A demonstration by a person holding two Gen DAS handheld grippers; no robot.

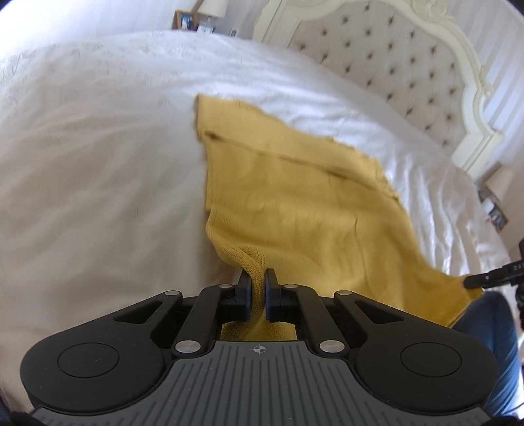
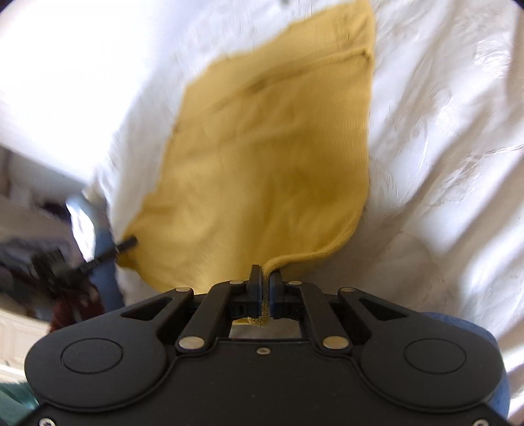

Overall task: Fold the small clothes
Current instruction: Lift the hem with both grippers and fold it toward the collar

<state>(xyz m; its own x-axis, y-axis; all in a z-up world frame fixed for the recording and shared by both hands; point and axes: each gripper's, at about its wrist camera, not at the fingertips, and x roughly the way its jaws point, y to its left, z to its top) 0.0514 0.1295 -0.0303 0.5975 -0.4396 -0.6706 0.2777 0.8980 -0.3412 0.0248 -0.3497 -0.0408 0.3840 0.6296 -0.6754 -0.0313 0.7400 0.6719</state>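
Note:
A mustard-yellow knitted garment [image 1: 294,196] lies spread on a white bedspread [image 1: 98,147]. My left gripper [image 1: 258,278] is shut on its near left corner, the knit bunched between the pads and lifted off the bed. In the right wrist view the same garment [image 2: 268,147] stretches away from me, and my right gripper [image 2: 266,278] is shut on its near right hem corner. The right gripper's tip [image 1: 475,280] shows at the far right of the left wrist view, on the cloth's other corner. The left gripper's tip [image 2: 126,244] shows at the left of the right wrist view.
A tufted cream headboard [image 1: 393,65] stands at the back right of the bed. A bedside lamp [image 1: 213,6] and picture frame [image 1: 185,20] sit beyond the far edge. Blue denim, a person's leg [image 1: 491,327], is at the near right. White bedspread [image 2: 442,164] surrounds the garment.

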